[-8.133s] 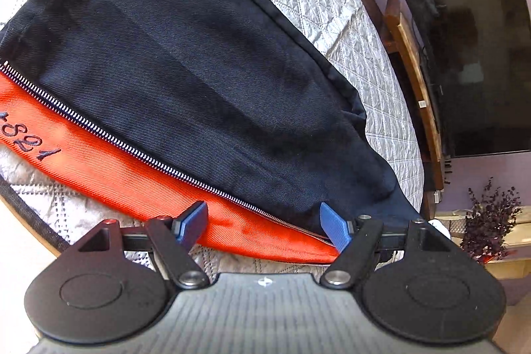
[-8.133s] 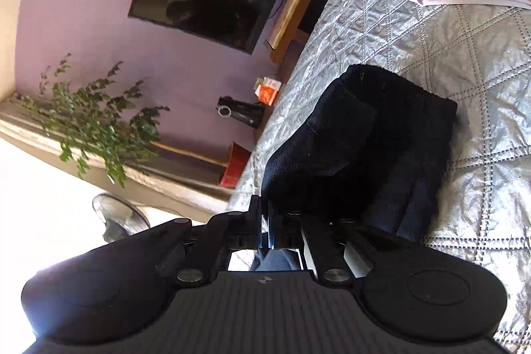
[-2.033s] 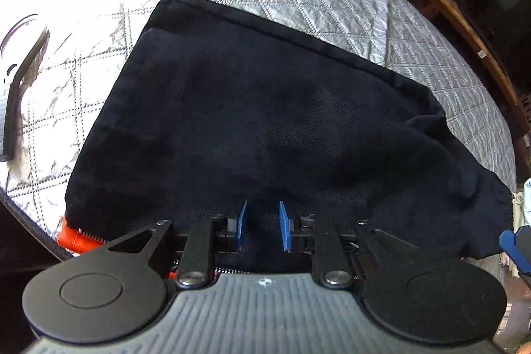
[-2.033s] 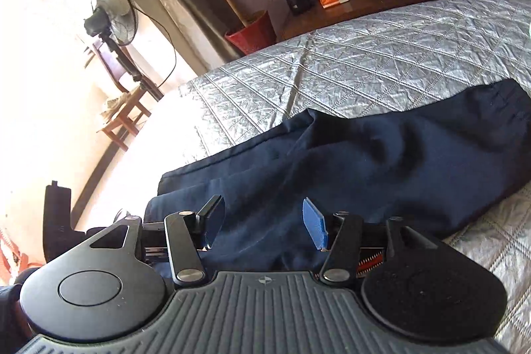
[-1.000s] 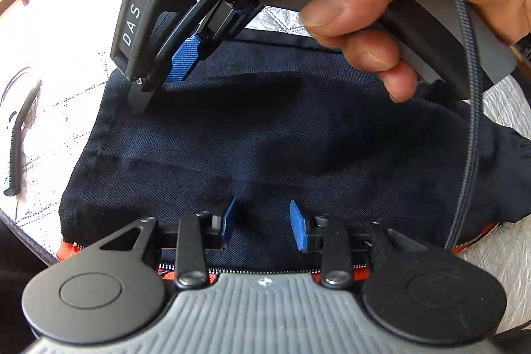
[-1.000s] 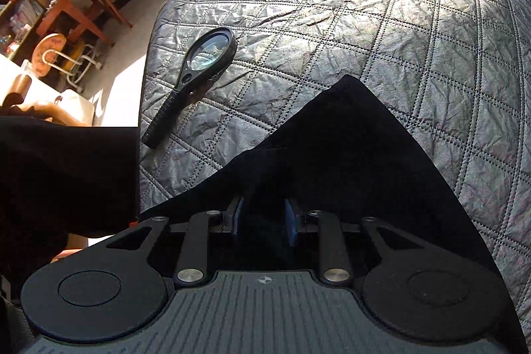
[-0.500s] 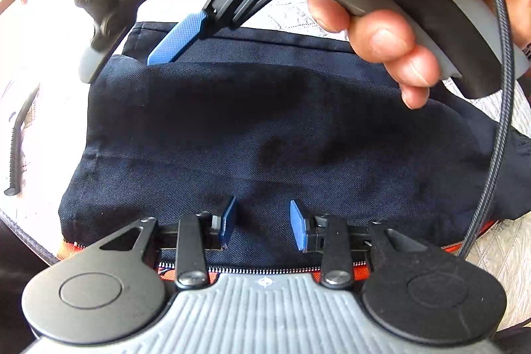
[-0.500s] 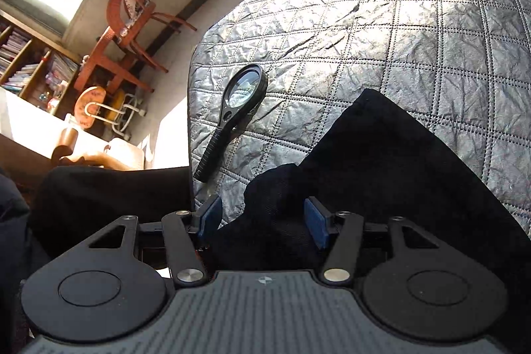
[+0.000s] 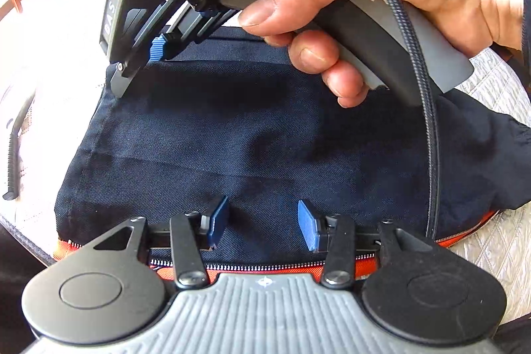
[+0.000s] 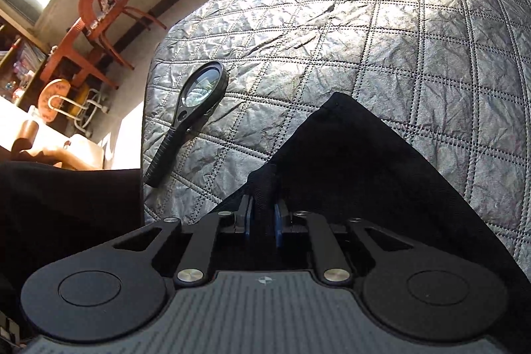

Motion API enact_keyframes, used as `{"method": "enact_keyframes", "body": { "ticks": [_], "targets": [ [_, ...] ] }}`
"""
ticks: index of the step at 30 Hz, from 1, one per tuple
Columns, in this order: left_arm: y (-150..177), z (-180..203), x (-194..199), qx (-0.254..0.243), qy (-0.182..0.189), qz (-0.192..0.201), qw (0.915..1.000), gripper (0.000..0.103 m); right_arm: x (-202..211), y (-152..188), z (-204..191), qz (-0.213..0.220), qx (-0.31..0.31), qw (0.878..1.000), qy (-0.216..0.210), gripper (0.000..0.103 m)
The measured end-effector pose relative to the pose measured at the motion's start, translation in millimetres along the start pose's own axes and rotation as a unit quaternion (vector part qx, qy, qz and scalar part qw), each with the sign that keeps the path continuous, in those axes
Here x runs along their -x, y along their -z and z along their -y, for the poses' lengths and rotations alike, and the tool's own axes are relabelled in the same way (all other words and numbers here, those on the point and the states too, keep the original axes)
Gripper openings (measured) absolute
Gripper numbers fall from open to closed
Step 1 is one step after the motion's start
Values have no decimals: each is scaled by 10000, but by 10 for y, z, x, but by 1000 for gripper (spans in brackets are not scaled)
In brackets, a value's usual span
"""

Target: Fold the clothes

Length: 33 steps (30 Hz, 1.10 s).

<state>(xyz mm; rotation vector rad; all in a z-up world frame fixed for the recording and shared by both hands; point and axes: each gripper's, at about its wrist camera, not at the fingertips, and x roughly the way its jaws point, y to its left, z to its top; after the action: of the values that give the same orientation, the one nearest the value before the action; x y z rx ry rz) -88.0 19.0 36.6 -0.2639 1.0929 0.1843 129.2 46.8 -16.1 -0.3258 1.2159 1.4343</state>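
Black gripper [image 9: 263, 223], blue pads [image 9: 307, 229], braided cable [image 9: 428, 108]

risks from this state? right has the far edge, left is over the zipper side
1. The right hand-held gripper is closing on only a small pinch of the navy garment near its corner; it may slip out when lifted.
2. The left hand-held gripper is opening, pads off the cloth, so the near zipper edge is unpinned and the whole garment could drag.
3. The magnifying glass lies on the quilt close to that corner; a swept fold could catch it.
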Motion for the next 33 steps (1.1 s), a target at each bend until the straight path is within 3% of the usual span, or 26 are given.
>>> {"method": "enact_keyframes", "body": {
  "ticks": [3, 5, 7, 11, 15, 18, 21, 24, 27, 29, 33],
  "targets": [
    [25, -10, 20, -3, 22, -15, 10000, 42, 228, 43, -71, 350, 154, 9993, -13, 12],
    [39, -16, 32, -16, 38, -36, 10000, 43, 379, 79, -60, 528, -1, 9986, 100, 42],
    [45, -29, 37, -16, 73, -71, 9999, 44, 550, 138, -28, 775, -240, 9959, 399, 48],
    [18, -138, 65, 185, 270, -311, 9990, 40, 923, 542, 32, 1572, -1001, 9794, 778, 48],
    [-304, -316, -119, 722, 490, -662, 9940, 31, 1046, 1272, 57, 1843, -2048, 9513, 1384, 46],
    [-505, -711, -125, 1328, 670, -775, 9858, 27, 1002, 1727, -28, 2008, -2737, 9301, 1401, 40],
    [-689, -1032, 66, 1536, 963, -538, 9820, 31, 818, 1902, -241, 1862, -2689, 9332, 1485, 40],
    [-1127, -1213, 123, 1384, 780, -150, 9872, 45, 679, 1921, -348, 1842, -2533, 9350, 1667, 37],
    [-1328, -1455, 64, 1509, 788, -264, 9851, 47, 645, 1919, -351, 1815, -2484, 9346, 1786, 26],
    [-1428, -1601, 25, 1542, 693, -353, 9850, 45, 623, 1932, -373, 1764, -2342, 9368, 1907, 14],
    [-1539, -1678, -84, 971, 308, -462, 9937, 47, 618, 2038, -409, 1945, -2419, 9314, 1899, 10]
  ]
}}
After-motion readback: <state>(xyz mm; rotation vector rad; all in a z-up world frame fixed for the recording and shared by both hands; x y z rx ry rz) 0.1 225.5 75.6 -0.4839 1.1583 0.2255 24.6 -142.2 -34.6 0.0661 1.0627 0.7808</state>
